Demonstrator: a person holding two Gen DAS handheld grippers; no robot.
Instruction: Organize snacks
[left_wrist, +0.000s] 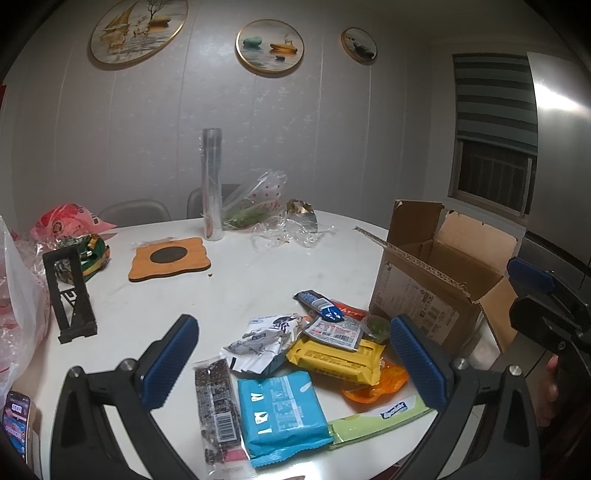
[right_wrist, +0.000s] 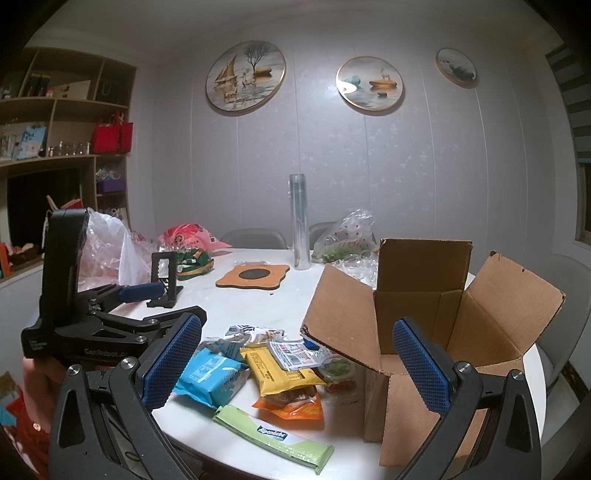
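A heap of snack packs lies on the white round table (left_wrist: 229, 291): a blue pack (left_wrist: 280, 413), a yellow pack (left_wrist: 336, 358), a dark bar (left_wrist: 218, 406), a green Alpenliebe stick (right_wrist: 273, 437), an orange pouch (right_wrist: 291, 404) and a white crumpled bag (left_wrist: 262, 339). An open cardboard box (right_wrist: 443, 354) stands to their right, flaps up. My left gripper (left_wrist: 295, 362) is open and empty above the heap. My right gripper (right_wrist: 295, 365) is open and empty, between the heap and the box. The left gripper also shows in the right wrist view (right_wrist: 110, 325).
A wooden coaster (left_wrist: 170, 258), a black stand (left_wrist: 70, 295), a tall clear roll (left_wrist: 212, 184) and plastic bags (left_wrist: 266, 206) sit further back. A phone (left_wrist: 16, 421) lies at the near left edge. Chairs stand behind the table; shelves line the left wall (right_wrist: 62, 122).
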